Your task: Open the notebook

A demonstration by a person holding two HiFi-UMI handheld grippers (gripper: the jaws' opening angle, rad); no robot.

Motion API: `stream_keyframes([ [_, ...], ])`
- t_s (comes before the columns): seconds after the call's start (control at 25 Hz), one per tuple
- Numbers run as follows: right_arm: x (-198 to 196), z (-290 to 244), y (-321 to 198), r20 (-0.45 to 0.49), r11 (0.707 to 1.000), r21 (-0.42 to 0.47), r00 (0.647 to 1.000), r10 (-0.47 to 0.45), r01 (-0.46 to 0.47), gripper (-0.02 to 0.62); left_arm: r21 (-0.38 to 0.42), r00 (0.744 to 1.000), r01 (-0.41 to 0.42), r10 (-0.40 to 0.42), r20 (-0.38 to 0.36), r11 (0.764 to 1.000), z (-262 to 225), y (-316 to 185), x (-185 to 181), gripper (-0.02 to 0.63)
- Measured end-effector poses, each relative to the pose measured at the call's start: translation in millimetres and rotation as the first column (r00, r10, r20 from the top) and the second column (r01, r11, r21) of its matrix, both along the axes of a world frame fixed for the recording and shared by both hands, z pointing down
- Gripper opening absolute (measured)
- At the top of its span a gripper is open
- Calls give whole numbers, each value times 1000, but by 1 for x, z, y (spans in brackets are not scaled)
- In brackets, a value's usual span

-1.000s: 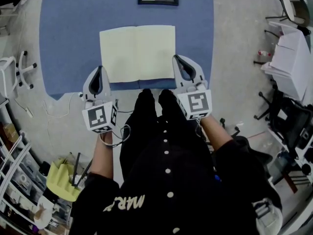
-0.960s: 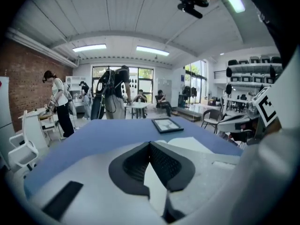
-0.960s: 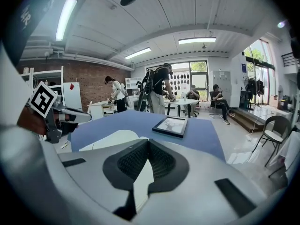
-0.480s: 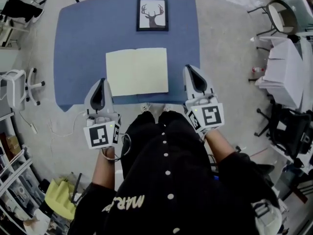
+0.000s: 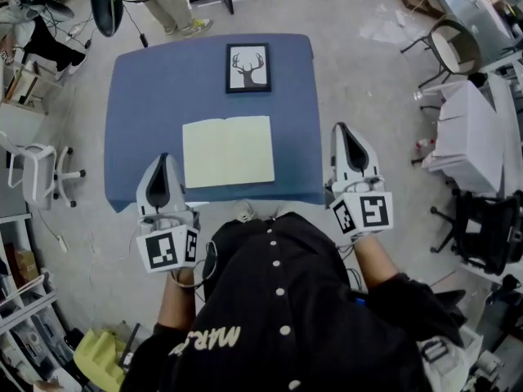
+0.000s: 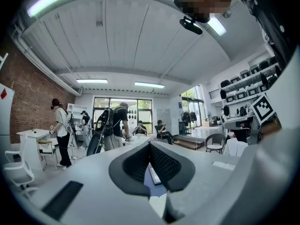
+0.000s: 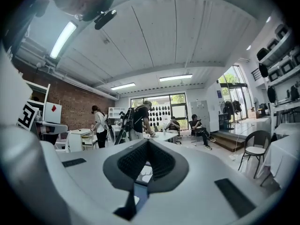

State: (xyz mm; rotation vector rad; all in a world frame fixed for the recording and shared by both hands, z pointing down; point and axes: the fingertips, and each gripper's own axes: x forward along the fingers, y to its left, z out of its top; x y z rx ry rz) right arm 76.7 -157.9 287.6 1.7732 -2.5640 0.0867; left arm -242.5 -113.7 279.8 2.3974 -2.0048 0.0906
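Observation:
The notebook (image 5: pixel 228 152) lies open and flat on the blue table (image 5: pixel 139 113), its pale blank pages up. My left gripper (image 5: pixel 161 162) is held off the table's near left corner, shut and with nothing in it. My right gripper (image 5: pixel 346 131) is beside the table's right edge, well apart from the notebook, its jaws together and holding nothing. Both grippers point level across the room. In the left gripper view the dark pads (image 6: pixel 161 163) meet at the tip; the right gripper view shows its pads (image 7: pixel 161 162) the same way.
A framed deer picture (image 5: pixel 248 68) lies on the table beyond the notebook. A white office chair (image 5: pixel 37 174) stands at the left, a white-draped table (image 5: pixel 474 129) and a black chair (image 5: pixel 453 43) at the right. Several people (image 6: pixel 61 130) stand and sit further back in the room.
Both grippers have risen from beside the notebook and drawn apart from it. The table now looks smaller and further below. The notebook stays open.

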Motion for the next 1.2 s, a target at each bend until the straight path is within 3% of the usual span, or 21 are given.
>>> stream_keyframes([
  [0.16,22,-19,11,1,999,29,1000,29,-29,3,21,999,-4,6,-52,1000,-19,8,2,2],
  [0.48,47,-41,26,37,996,71,998,50,-52,3,41,996,58,-55,-74,997,-32,19,-19,2],
  [1.2,52,-40,32,25,995,81,998,59,-61,3,68,998,55,-53,-37,996,-42,28,-10,2],
])
